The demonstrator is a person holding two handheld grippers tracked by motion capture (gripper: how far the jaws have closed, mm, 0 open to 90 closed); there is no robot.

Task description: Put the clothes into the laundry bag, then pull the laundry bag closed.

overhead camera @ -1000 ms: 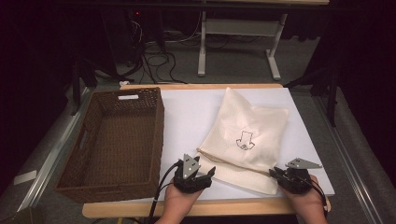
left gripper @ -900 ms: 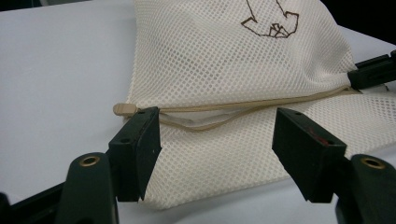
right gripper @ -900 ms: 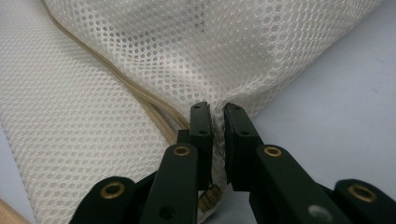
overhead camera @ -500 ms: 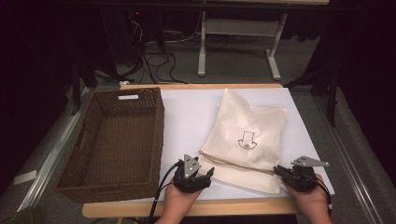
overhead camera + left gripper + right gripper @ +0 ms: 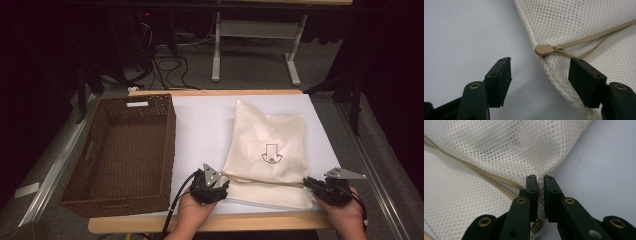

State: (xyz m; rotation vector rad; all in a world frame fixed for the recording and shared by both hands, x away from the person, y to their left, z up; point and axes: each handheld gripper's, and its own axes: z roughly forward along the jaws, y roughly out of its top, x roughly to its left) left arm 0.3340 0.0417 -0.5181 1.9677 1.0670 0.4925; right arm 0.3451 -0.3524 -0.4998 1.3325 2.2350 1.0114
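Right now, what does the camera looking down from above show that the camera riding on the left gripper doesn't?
The high view alone shows the brown wicker basket, the whole cream mesh bag with its arrow print, both hands, and the right gripper at the bag's near right corner. The left gripper view alone shows the tan zipper pull up close, the fine mesh weave, and the left gripper with its jaws apart, the pull just beyond them, untouched. Both share the bag, its tan zipper line, and the white table surface.
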